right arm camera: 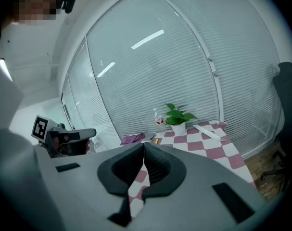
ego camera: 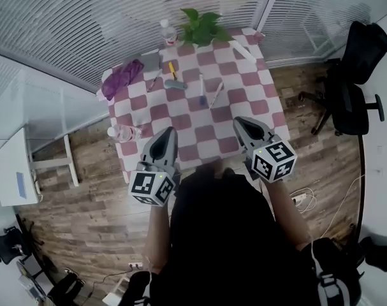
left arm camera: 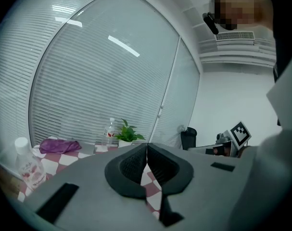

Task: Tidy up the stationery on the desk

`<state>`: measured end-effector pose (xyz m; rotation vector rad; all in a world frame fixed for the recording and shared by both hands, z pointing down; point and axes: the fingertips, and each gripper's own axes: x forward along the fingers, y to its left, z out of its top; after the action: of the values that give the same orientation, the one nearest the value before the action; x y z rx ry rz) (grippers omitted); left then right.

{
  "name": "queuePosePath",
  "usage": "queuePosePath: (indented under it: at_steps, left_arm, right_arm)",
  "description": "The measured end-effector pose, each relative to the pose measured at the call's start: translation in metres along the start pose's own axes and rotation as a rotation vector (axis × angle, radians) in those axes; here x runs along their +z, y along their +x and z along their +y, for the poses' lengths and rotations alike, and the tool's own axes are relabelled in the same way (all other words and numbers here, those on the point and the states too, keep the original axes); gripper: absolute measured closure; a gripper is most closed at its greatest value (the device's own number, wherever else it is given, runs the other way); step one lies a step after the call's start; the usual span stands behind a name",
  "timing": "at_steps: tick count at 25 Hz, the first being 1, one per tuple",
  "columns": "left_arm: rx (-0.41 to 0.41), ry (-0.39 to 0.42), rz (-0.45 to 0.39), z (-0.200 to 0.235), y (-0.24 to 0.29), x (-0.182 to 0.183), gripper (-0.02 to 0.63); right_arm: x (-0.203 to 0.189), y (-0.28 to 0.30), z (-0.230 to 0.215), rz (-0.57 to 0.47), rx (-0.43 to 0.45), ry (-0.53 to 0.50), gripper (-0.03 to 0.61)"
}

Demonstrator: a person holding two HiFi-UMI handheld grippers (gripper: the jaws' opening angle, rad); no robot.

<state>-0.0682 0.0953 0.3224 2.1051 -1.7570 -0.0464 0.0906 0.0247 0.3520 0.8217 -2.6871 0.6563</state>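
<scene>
Several pens lie on the pink-and-white checked desk (ego camera: 244, 97): a yellow one (ego camera: 172, 70), a grey-blue one (ego camera: 176, 84), a blue-tipped one (ego camera: 201, 89) and a white one (ego camera: 216, 94). A long white strip (ego camera: 242, 51) rests near the back right corner. My left gripper (ego camera: 167, 131) hovers over the desk's near left part, shut and empty. My right gripper (ego camera: 240, 121) hangs over the near right part, also shut with nothing in it. In the left gripper view the jaws (left arm camera: 146, 146) meet in a closed seam, and in the right gripper view (right arm camera: 144, 146) too.
At the back stand a potted plant (ego camera: 203, 25) and a water bottle (ego camera: 169, 34). A purple cloth (ego camera: 123, 75) and a grey flat item (ego camera: 152, 61) lie at the back left. Another bottle (ego camera: 124, 132) lies at the left edge. An office chair (ego camera: 352, 75) stands at the right.
</scene>
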Motion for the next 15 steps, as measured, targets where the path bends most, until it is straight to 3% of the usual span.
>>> queuePosePath:
  at_steps: [10,15]
  left_arm:
    - [-0.115,0.008,0.037,0.051,0.025,-0.001,0.580]
    - [-0.148,0.003,0.072,0.055,0.030,-0.008,0.580]
  right_arm:
    - [-0.014,0.064,-0.018,0.052,-0.150,0.045,0.557]
    - [-0.026,0.082,-0.028,0.089,-0.197,0.045,0.557]
